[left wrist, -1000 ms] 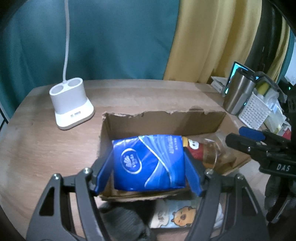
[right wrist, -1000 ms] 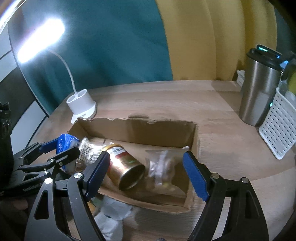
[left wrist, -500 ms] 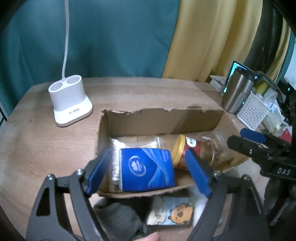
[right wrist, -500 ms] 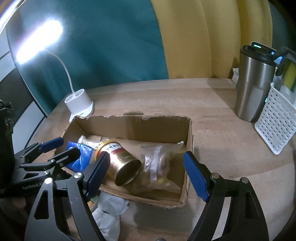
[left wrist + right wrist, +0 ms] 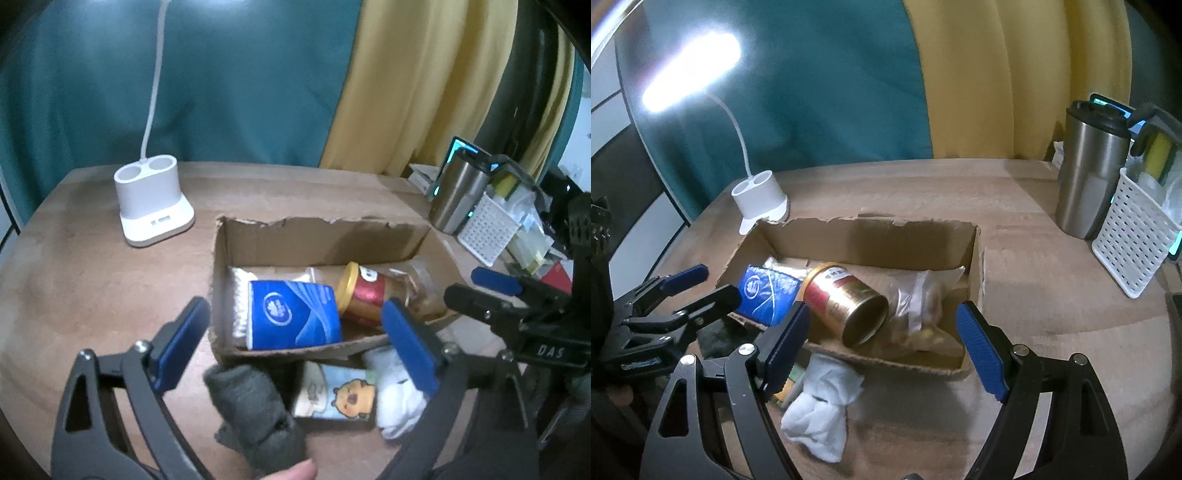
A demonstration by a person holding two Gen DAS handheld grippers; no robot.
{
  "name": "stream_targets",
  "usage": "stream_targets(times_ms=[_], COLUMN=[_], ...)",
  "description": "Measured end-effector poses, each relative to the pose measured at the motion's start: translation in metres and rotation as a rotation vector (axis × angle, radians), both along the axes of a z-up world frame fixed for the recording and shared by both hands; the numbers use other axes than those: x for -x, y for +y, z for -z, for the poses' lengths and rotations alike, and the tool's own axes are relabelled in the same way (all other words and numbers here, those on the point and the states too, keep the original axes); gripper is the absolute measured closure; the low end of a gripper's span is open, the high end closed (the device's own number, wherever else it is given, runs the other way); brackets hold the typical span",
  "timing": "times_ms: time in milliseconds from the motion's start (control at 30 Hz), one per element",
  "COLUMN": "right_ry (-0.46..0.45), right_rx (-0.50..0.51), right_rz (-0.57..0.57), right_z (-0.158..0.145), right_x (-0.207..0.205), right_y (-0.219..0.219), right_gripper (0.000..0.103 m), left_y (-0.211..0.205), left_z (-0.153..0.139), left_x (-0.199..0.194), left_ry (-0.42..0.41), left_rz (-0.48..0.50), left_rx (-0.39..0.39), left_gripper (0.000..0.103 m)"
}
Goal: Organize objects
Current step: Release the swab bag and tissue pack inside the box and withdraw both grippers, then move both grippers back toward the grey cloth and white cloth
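Observation:
A torn cardboard box (image 5: 317,236) (image 5: 871,236) lies on the wooden table. Inside lie a blue tissue pack (image 5: 291,314) (image 5: 768,291), a gold and red can (image 5: 364,291) (image 5: 846,299) on its side and a clear plastic bag (image 5: 923,299). My left gripper (image 5: 295,343) is open and empty, just in front of the box. My right gripper (image 5: 882,343) is open and empty, above the box's near edge. In front of the box lie a grey sock (image 5: 255,410), a cartoon-printed pack (image 5: 340,395) and a white sock (image 5: 395,398) (image 5: 823,398).
A white lamp base (image 5: 151,206) (image 5: 761,199) stands at the back left. A steel tumbler (image 5: 458,195) (image 5: 1089,170) and a white perforated basket (image 5: 487,229) (image 5: 1134,236) stand at the right. Curtains hang behind the table.
My left gripper let go of the blue tissue pack, which now lies in the box, and drew back toward the near side. My right gripper pulled back slightly, still open.

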State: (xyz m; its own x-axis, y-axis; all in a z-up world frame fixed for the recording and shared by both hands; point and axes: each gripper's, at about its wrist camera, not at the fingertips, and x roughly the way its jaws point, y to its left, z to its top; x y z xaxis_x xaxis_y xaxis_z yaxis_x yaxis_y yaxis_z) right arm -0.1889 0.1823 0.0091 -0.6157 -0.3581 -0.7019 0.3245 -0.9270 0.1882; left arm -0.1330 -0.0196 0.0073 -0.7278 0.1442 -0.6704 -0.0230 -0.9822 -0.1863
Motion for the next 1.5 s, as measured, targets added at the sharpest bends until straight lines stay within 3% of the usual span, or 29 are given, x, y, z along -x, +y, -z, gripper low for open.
stream_targets(times_ms=[833,1500], right_ry=[-0.004,-0.071], right_rx=[-0.035,-0.046], right_rz=[-0.014,-0.046], right_z=[0.001,0.031], right_x=[-0.046,-0.054], right_y=[-0.006,-0.019], right_gripper=[0.019,0.020], left_y=[-0.018,-0.026], left_z=[0.012,0.046], left_x=[-0.052,-0.055], left_ry=[-0.012,-0.085], left_rz=[-0.031,-0.037], left_rx=[0.020,0.052], left_gripper=[0.007,0.007])
